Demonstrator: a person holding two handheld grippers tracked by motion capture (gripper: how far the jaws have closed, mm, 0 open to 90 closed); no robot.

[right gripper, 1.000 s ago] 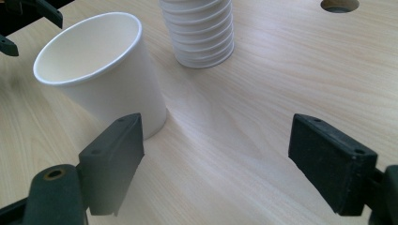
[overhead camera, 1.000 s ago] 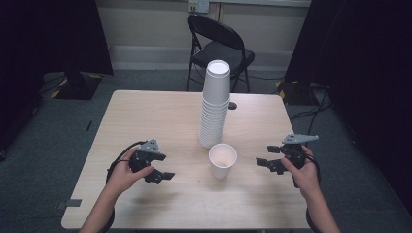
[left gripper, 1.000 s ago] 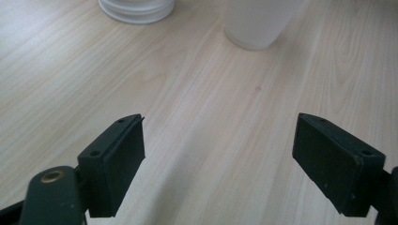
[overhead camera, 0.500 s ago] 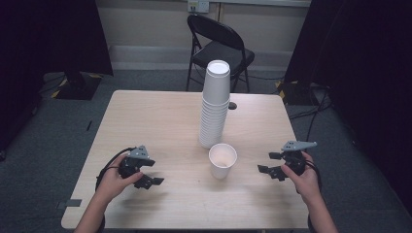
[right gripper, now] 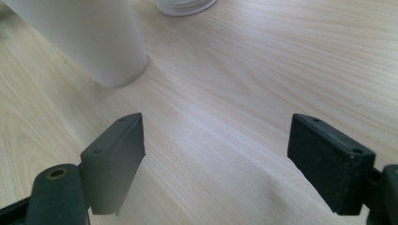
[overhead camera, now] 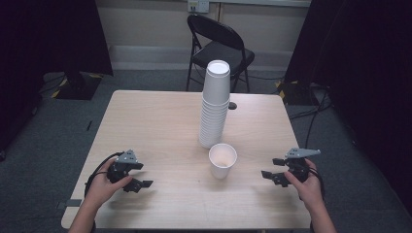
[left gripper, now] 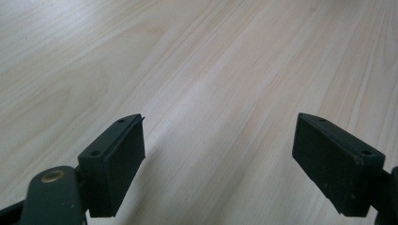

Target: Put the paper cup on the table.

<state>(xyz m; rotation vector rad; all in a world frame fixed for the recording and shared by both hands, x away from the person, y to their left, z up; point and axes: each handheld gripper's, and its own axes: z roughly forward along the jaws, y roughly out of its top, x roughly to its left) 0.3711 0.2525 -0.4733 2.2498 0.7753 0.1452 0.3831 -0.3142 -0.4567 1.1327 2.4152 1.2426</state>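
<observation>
**Ana:** Two things matter on the desk (overhead camera: 155, 121): the tall stack of white cups (overhead camera: 214, 107), standing upright near the middle, and the single cup (overhead camera: 222, 160), upright and open-mouthed just in front of the stack's foot, close to it but seemingly not touching.

**Ben:** And the grippers?

**Ana:** Both sit low near the front edge, well apart from the cups. The left gripper (overhead camera: 137, 180) has its fingers (left gripper: 115, 159) spread wide over bare wood, holding nothing. The right gripper (overhead camera: 273, 170) is the same, fingers (right gripper: 115, 159) wide apart and empty, with the single cup's base (right gripper: 94, 42) ahead of it and the stack's foot (right gripper: 185, 5) just beyond.

**Ben:** What could go wrong?

**Ana:** I'd judge the stack the main risk. It is tall and narrow, so a sideways knock from a gripper reaching for the single cup could topple it. The single cup looks light and thin, so squeezing too hard could crush it, and a glancing touch could skid or tip it.
</observation>
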